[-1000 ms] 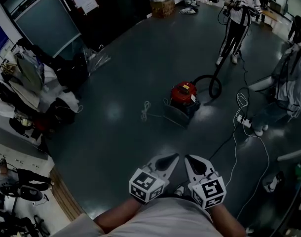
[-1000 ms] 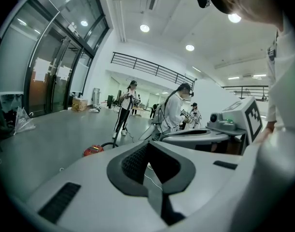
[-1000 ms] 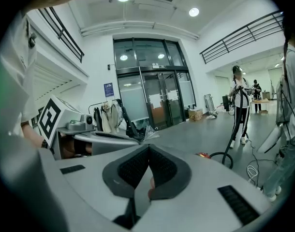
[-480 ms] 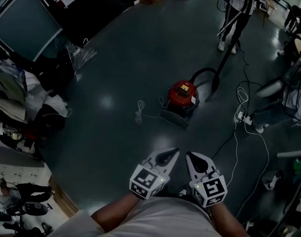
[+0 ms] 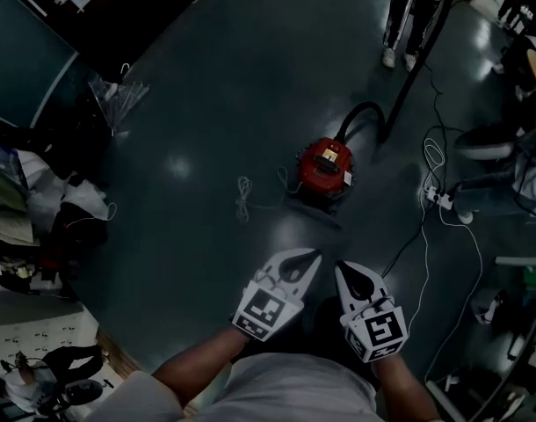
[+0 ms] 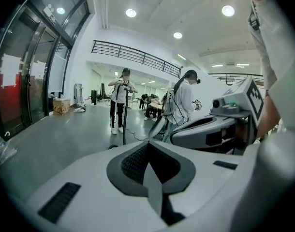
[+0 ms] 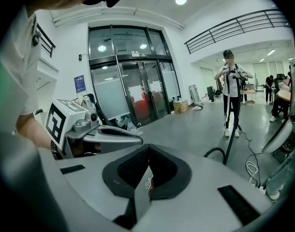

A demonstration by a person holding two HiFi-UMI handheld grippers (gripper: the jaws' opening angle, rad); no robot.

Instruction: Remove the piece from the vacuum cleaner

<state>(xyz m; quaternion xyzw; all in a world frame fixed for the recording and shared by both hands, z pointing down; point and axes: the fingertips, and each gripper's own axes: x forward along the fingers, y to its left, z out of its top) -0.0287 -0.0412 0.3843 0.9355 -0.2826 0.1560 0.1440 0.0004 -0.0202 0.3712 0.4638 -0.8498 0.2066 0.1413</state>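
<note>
A red vacuum cleaner [image 5: 326, 167] stands on the dark floor ahead of me, with its black hose [image 5: 366, 112] curving up to a rigid tube [image 5: 419, 58] held by a person [image 5: 406, 7] at the top right. My left gripper [image 5: 314, 256] and right gripper [image 5: 342, 268] are held side by side near my body, well short of the vacuum. Both are shut with nothing between the jaws. In the right gripper view the hose [image 7: 220, 152] and the person [image 7: 230, 91] stand ahead. The left gripper view shows the same person [image 6: 119, 103] and the tube [image 6: 124, 120].
A white cord [image 5: 242, 197] lies coiled left of the vacuum. A power strip [image 5: 439, 199] with white cables [image 5: 423, 271] lies at the right. Bags and clutter [image 5: 39, 209] line the left wall. Other people [image 6: 184, 105] sit or stand at the right.
My view has tilted down and moved nearer: the vacuum sits higher and closer to the centre, and the person is now partly cut off at the top. Both grippers stay shut, side by side.
</note>
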